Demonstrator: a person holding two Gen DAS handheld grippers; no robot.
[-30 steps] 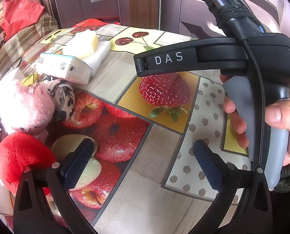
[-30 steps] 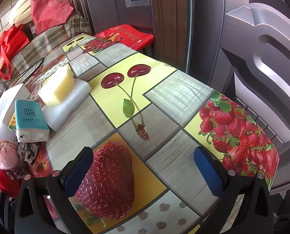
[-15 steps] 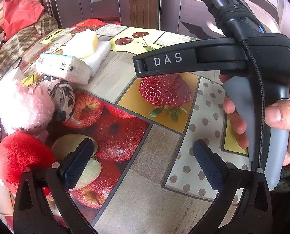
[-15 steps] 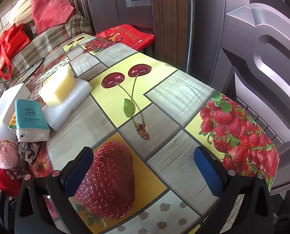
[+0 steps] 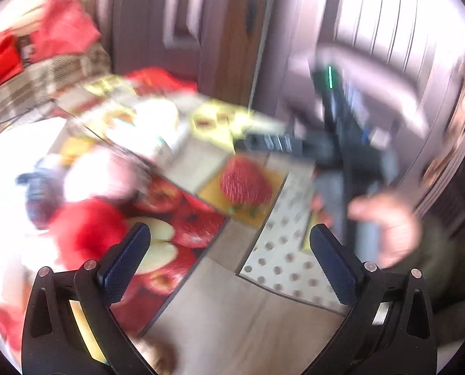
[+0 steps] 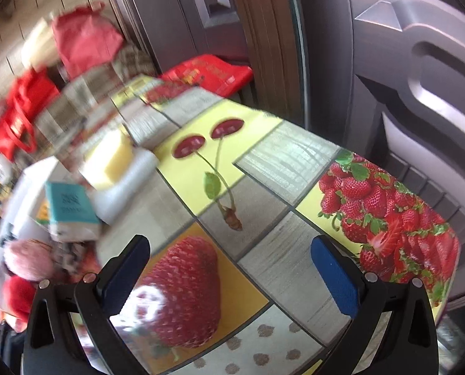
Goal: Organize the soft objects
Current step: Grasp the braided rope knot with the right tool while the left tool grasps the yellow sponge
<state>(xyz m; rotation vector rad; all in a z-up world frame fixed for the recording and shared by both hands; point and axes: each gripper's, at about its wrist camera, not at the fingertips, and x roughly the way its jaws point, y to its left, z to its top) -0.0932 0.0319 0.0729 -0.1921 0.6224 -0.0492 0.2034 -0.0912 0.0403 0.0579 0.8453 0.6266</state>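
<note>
Left wrist view's blurry; both our tools (image 5: 229,243) (image 6: 230,257) spread, empty. Rushing, we could miss the red plush (image 5: 85,228).

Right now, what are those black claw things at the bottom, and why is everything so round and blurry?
They are grabbing tools. A person holds one in each hand, and a round-lens camera sits on each.

One picture looks along the left gripper, the other along the right gripper. Both are open and hold nothing. The blur suggests movement.

On the fruit-print tablecloth lie a yellow sponge on white foam, a tissue pack, a pink plush and a red plush.
</note>
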